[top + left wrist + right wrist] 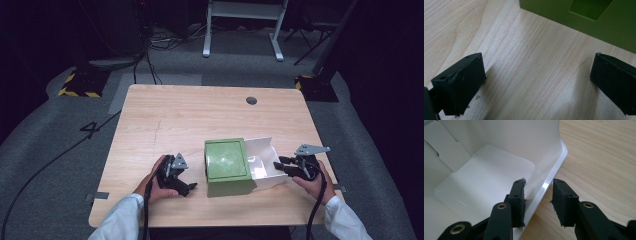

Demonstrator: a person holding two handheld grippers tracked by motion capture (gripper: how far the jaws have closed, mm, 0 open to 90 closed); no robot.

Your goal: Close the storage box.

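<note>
right tongs: astride the white tray's side wall, clamped on it
left tongs: wide apart, nothing between, resting on counter
green box: just ahead of left tongs, tray slid out of its far side

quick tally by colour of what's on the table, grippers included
green box sleeve: 1
white inner tray: 1
black grippers: 2, the left gripper and the right gripper
total: 4

Floor marking — reads "4".
</note>
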